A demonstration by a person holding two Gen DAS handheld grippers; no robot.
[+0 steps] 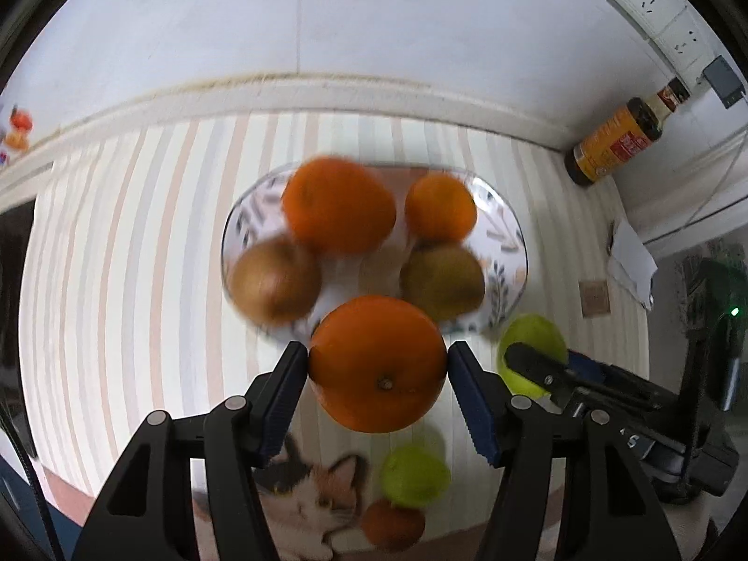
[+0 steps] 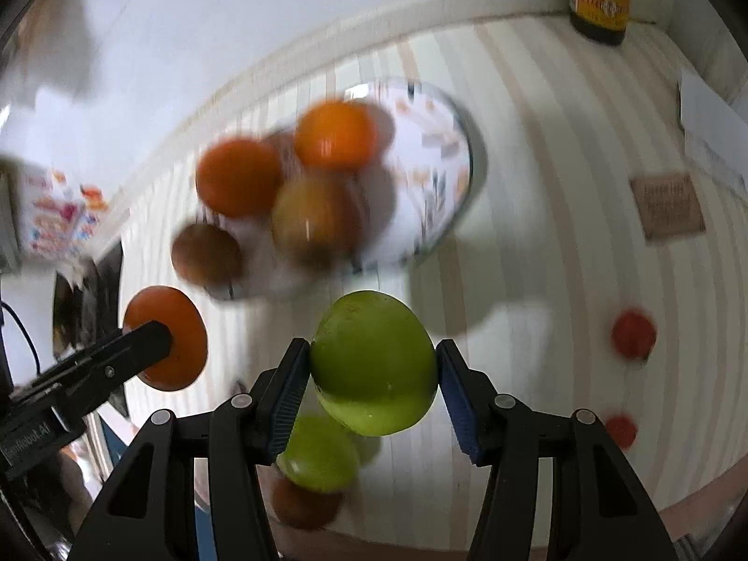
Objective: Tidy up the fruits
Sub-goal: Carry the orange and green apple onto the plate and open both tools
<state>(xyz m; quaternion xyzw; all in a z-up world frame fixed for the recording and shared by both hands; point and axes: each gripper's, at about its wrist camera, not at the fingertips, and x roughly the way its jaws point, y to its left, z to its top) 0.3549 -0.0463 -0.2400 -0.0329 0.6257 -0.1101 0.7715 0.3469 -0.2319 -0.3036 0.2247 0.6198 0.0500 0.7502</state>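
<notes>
Left wrist view, left to right: the striped tablecloth [image 1: 117, 257] covers the table up to a white wall. The left gripper [image 1: 377, 364] is closed on an orange [image 1: 377, 363], both pads pressed against its sides, the fruit held clear of the cloth just in front of the patterned plate [image 1: 507, 233]. The plate holds two oranges at the back and two brown fruits at the front, all blurred. Below the held orange, a green fruit [image 1: 413, 477] and a small orange fruit [image 1: 391, 526] lie on the cloth beside a cat picture [image 1: 308, 500]. At right, the right gripper [image 1: 537, 367] holds a green apple [image 1: 530, 334]; a dark sauce bottle [image 1: 617, 140] stands in the corner. Right wrist view, left to right: the left gripper [image 2: 159, 341] with its orange [image 2: 180, 327] shows at left; the plate [image 2: 444, 177] sits at centre. The right gripper [image 2: 374, 369] is clamped on the green apple [image 2: 374, 367], pads against both sides, off the cloth. Two red fruits [image 2: 633, 332] lie well apart at right.
</notes>
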